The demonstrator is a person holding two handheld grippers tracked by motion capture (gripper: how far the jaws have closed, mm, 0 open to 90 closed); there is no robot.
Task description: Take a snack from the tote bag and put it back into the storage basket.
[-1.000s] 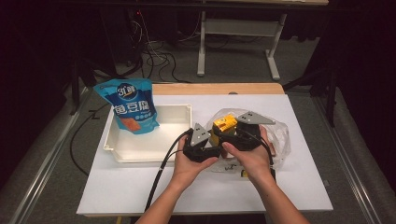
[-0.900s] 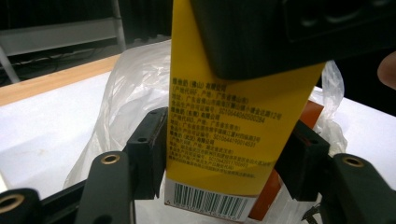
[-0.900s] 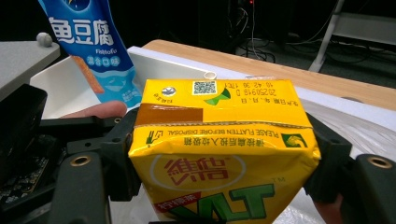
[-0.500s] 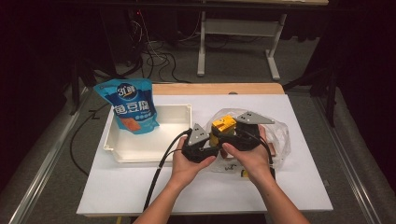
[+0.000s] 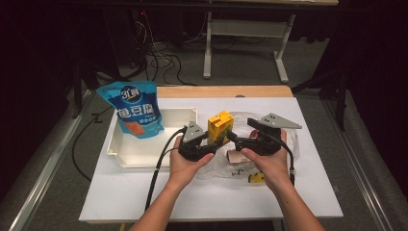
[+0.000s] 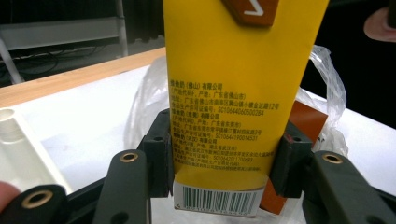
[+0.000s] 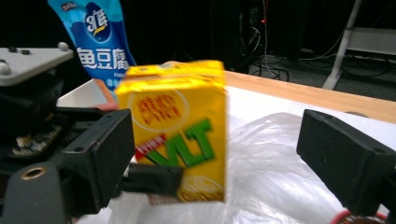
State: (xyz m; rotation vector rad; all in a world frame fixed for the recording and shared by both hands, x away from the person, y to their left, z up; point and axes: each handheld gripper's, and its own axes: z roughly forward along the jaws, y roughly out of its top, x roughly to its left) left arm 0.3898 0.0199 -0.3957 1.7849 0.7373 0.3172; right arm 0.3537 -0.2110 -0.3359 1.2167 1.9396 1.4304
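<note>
Holding the yellow juice box (image 6: pixel 233 93) just above the plastic bag (image 5: pixel 269 144), the left gripper (image 5: pixel 208 141) squeezes its bottom. The right gripper (image 5: pixel 233 138) has just let go, jaws wide. Next, probably the white tray (image 5: pixel 139 151).

Both forearms enter from the near edge and converge toward the middle, bare to the elbow. Left hand (image 5: pixel 185 161) wraps its gripper body from below, cable trailing back along the forearm. Left gripper (image 5: pixel 211 137) points up and toward the right one; in the left gripper view its pads (image 6: pixel 159 154) press both sides of the yellow carton (image 6: pixel 224 93), held upright between the jaws. Right hand (image 5: pixel 267 161) grips its tool from behind. Right gripper (image 5: pixel 231 137) aims at the left one, tips close together. Its jaws have just been opening and stand wide, pads clear of the carton.
</note>
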